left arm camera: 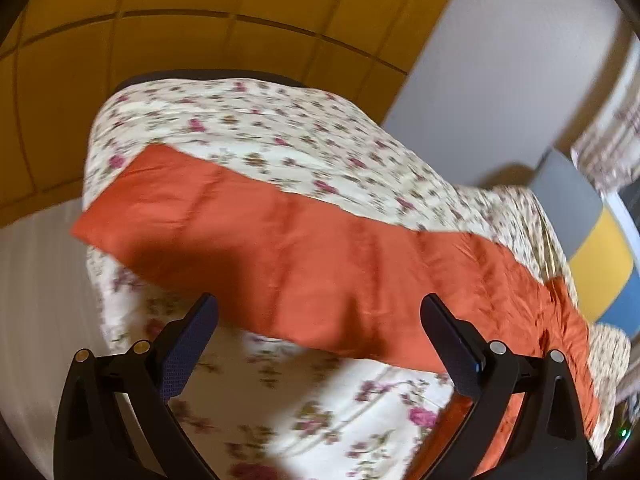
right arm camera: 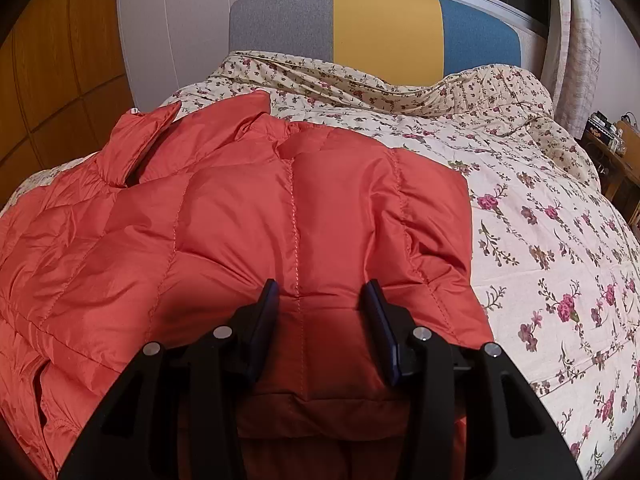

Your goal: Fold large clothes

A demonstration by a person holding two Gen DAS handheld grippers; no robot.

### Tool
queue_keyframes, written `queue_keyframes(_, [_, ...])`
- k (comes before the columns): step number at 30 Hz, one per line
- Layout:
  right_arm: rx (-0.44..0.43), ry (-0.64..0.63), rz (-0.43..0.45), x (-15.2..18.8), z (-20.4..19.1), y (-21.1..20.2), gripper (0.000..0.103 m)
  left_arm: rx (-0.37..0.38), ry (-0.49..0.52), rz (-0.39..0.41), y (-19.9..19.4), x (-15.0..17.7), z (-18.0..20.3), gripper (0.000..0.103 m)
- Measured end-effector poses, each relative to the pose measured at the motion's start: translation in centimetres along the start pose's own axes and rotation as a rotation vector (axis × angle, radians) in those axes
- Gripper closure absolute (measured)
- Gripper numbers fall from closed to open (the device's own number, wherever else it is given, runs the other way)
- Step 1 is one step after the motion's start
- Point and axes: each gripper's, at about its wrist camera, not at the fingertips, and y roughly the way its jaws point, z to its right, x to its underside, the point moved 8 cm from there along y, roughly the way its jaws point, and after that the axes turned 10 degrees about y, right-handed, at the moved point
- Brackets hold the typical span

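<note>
Right gripper [right arm camera: 322, 300]: nearest us in the right wrist view we see its black jaws partly apart at the bottom centre, pressed on a thick fold of the jacket bulging between the blue pads.
Left gripper [left arm camera: 318, 312]: we see its jaws spread wide at the bottom of the blurred left wrist view, nothing between them, above the bedspread.
Orange quilted puffer jacket [right arm camera: 240, 220]: we find it spread flat on the bed, filling the lower left and centre of the right wrist view; its collar points to the upper left.
Long axis: in the left wrist view the jacket [left arm camera: 320, 248] runs as a band from middle left to lower right.
Cream floral bedspread [right arm camera: 540, 240]: under the jacket.
Grey, yellow and blue headboard [right arm camera: 384, 28]: top centre.
</note>
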Motion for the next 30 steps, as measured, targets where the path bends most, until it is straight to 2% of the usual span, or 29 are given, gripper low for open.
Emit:
queue_keyframes(5, [0.0, 0.0, 0.001, 0.0, 0.0, 0.0, 0.059, -0.019, -0.135, 0.005, -0.2, 1.1, -3.3, 0.003])
queue_keyframes(9, [-0.001, 0.0, 0.001, 0.0, 0.0, 0.0, 0.058, -0.057, -0.297, -0.029, 1.4, 1.9, -7.1, 0.009])
queue_keyframes(10, [0.0, 0.0, 0.001, 0.0, 0.0, 0.0, 0.058, -0.062, -0.329, -0.003, 1.4, 1.7, -8.0, 0.009])
queue_keyframes(15, [0.0, 0.0, 0.001, 0.0, 0.0, 0.0, 0.058, -0.076, -0.352, 0.019, 2.8, -0.4, -9.9, 0.009])
queue_keyframes(17, [0.0, 0.0, 0.001, 0.0, 0.0, 0.0, 0.058, -0.091, -0.372, 0.03, 3.1, -1.1, -10.5, 0.015])
queue_keyframes(20, [0.001, -0.001, 0.001, 0.0, 0.0, 0.0, 0.058, -0.153, -0.402, 0.031, 3.5, -1.7, -11.8, 0.035])
queue_keyframes(21, [0.0, -0.001, 0.0, 0.0, 0.0, 0.0, 0.058, -0.177, -0.412, 0.033, 3.5, -1.9, -12.1, 0.044])
queue_keyframes(22, [0.0, 0.0, 0.0, 0.0, 0.0, 0.0, 0.058, -0.191, -0.413, 0.034, 3.6, -2.1, -12.3, 0.059])
queue_keyframes(23, [0.0, -0.001, 0.001, 0.0, 0.1, 0.0, 0.058, -0.19, -0.41, 0.039, 3.6, -2.3, -12.1, 0.066])
queue_keyframes(24, [0.0, 0.0, 0.0, 0.0, 0.1, 0.0, 0.058, -0.176, -0.402, 0.05, 3.6, -2.6, -11.7, 0.078])
queue_keyframes(25, [-0.001, 0.0, 0.0, 0.0, 0.1, 0.0, 0.058, -0.179, -0.39, 0.06, 3.4, -2.8, -11.3, 0.082])
queue_keyframes(27, [-0.001, 0.0, 0.0, 0.0, 0.1, 0.0, 0.058, -0.198, -0.35, 0.097, 2.6, -3.6, -10.2, 0.082])
queue_keyframes(30, [-0.001, 0.001, 0.001, 0.0, 0.1, 0.0, 0.058, -0.163, -0.266, 0.145, 1.7, -4.9, -7.1, 0.082])
